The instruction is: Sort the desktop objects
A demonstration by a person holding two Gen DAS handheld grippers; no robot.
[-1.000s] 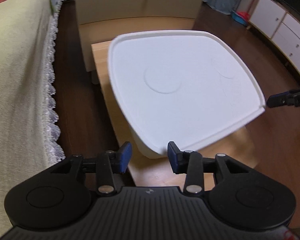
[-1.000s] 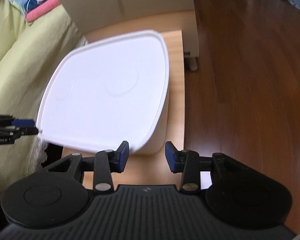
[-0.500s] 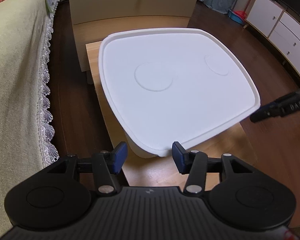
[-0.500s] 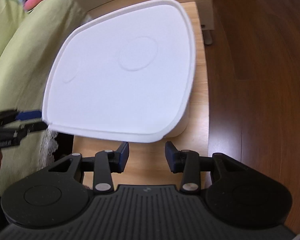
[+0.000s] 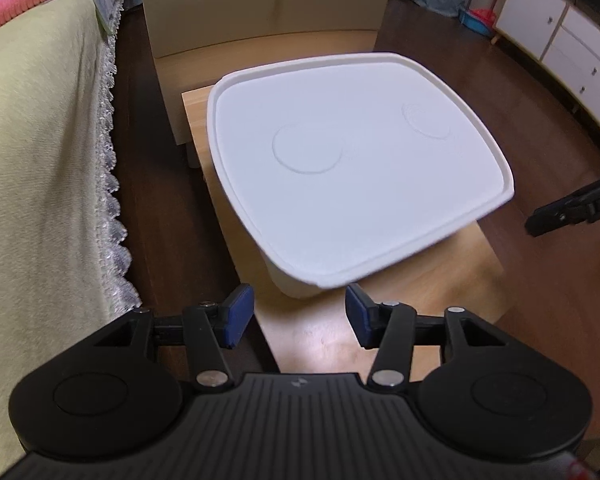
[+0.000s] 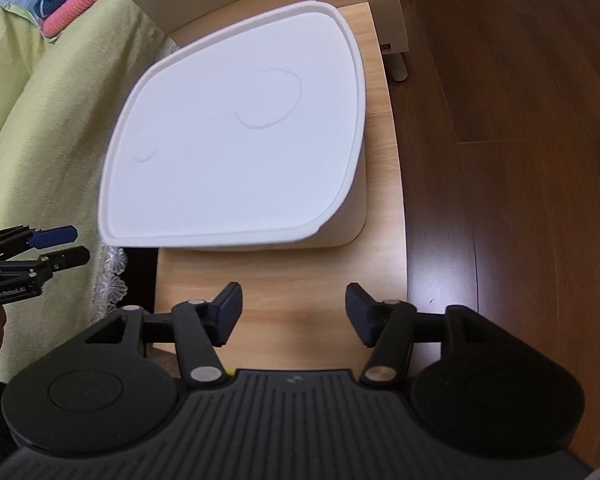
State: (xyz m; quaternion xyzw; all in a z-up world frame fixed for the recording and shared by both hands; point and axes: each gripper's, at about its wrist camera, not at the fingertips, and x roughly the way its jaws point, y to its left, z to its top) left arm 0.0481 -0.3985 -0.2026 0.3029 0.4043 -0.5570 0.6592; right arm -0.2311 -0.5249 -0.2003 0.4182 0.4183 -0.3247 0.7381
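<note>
White rectangular plastic lidded box [image 5: 352, 168] sits on pale wooden table [image 6: 300, 280]. Left claw [image 5: 300, 314] at 6 o'clock and right claw [image 6: 294, 314] both spread, empty.

- The white lid [image 5: 356, 168] hides whatever the box [image 6: 340, 216] holds, and most of the counter [image 6: 300, 304] beneath.
- The right tongs [image 5: 572, 210] are cut off by the left wrist view's edge.
- The lid's near rim is blurred.

One lidded white bin [image 5: 352, 184], one table [image 5: 380, 328], two grippers.
</note>
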